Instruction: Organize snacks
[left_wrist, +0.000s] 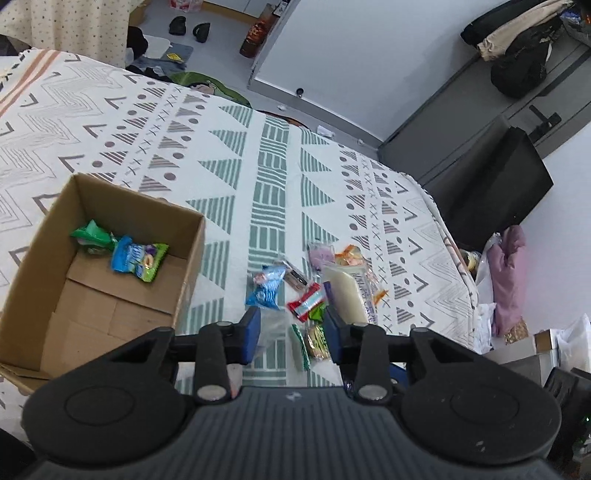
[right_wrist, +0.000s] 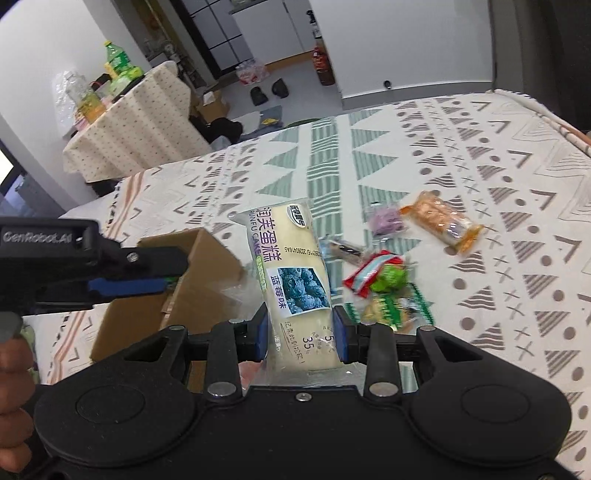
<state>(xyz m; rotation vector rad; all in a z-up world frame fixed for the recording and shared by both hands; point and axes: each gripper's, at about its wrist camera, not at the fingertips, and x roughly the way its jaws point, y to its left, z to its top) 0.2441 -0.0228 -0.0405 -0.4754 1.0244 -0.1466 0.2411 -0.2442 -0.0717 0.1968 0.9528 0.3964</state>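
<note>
Right gripper (right_wrist: 302, 332) clamps a cake pack (right_wrist: 291, 280), lifted above the bedspread (right_wrist: 498, 192). Left gripper (left_wrist: 291, 334), fingers wide w/ nothing between, hovers over the snack pile (left_wrist: 306, 291) near the bedspread's edge. Cardboard box (left_wrist: 48, 258) just beside the pile holds two packets (left_wrist: 122, 251).

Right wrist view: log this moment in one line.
right gripper: shut on pale blueberry cake packet | left gripper: open, empty | brown cardboard box: two packets inside

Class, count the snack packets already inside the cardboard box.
2: a green packet in the box's far corner and a blue packet beside it, touching. The near wall could hide others.
</note>
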